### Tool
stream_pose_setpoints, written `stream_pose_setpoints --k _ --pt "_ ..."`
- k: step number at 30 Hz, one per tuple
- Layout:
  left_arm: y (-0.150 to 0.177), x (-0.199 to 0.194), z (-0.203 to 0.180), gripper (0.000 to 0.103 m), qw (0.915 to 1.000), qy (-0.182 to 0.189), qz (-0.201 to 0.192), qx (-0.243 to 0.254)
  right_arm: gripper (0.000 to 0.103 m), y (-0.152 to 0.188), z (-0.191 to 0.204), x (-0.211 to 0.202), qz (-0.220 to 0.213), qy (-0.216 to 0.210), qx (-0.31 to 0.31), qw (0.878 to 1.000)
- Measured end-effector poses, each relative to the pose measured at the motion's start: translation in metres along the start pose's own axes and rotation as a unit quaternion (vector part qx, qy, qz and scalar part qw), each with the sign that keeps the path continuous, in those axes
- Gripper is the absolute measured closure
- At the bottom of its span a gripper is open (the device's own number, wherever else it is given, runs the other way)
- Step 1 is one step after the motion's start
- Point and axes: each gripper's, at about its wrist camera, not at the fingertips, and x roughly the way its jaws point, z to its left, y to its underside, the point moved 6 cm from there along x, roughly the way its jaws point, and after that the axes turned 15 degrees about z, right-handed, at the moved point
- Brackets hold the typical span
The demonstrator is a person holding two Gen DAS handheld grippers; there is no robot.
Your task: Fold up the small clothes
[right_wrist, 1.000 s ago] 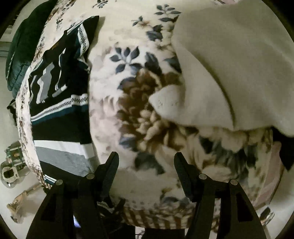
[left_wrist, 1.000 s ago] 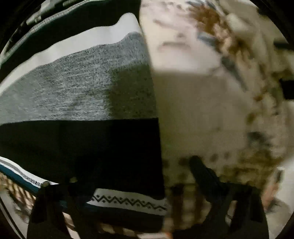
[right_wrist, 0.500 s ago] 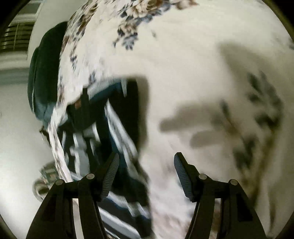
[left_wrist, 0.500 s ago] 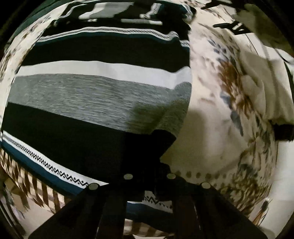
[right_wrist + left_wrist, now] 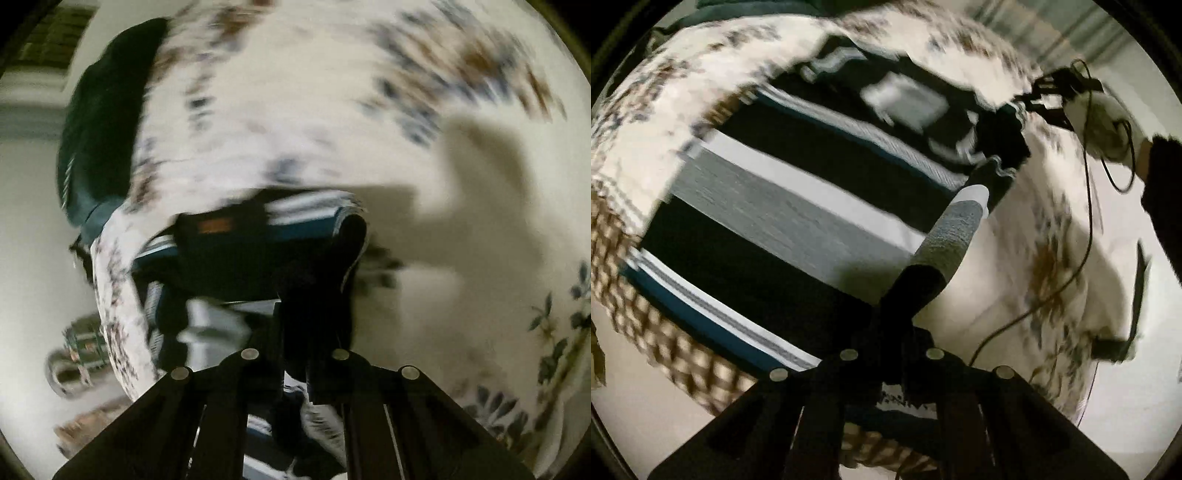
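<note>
Trailing cable (image 5: 1086, 236), left view only.

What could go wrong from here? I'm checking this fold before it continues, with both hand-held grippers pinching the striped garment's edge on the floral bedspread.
1. The left hand-held gripper pinches only a narrow ridge of the striped garment; a tug might pull it free.
2. A black cable trails across the floral bedspread beside the lifted edge and could snag.
3. The right hand-held gripper holds dark cloth near the bed's edge, so the garment may drag off.
</note>
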Motion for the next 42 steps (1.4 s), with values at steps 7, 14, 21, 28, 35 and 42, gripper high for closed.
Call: stream_pose_setpoints --k 7,14,21,28,35,42 --pt "-0.036 -0.034 0.114 0.098 0.9935 0.079 0.007 -0.082 0.095 -0.005 0.185 0.018 -0.003 0.055 -0.069 0.996" --pt "-0.062 -0.025 0.231 0.098 0.9847 0.118 0.033 -0.124 0.095 -0.028 0.323 0.146 0.017 0.169 -0.103 0.980" --pt "-0.077 0.011 0.292 0.094 0.9749 0.158 0.082 -0.134 0.094 -0.040 0.350 0.244 0.043 0.234 -0.088 0.967" --pt "-0.078 0.013 0.321 0.041 0.9738 0.141 0.098 -0.149 0.038 0.007 0.340 0.239 0.058 0.181 -0.096 0.977" --pt "-0.100 -0.006 0.304 0.041 0.9837 0.109 0.080 -0.119 0.026 0.137 0.267 0.197 0.037 0.238 -0.118 0.963" --pt "-0.138 -0.021 0.240 0.041 0.9955 0.058 0.068 -0.033 0.024 0.270 0.169 0.222 0.102 0.252 -0.047 0.961"
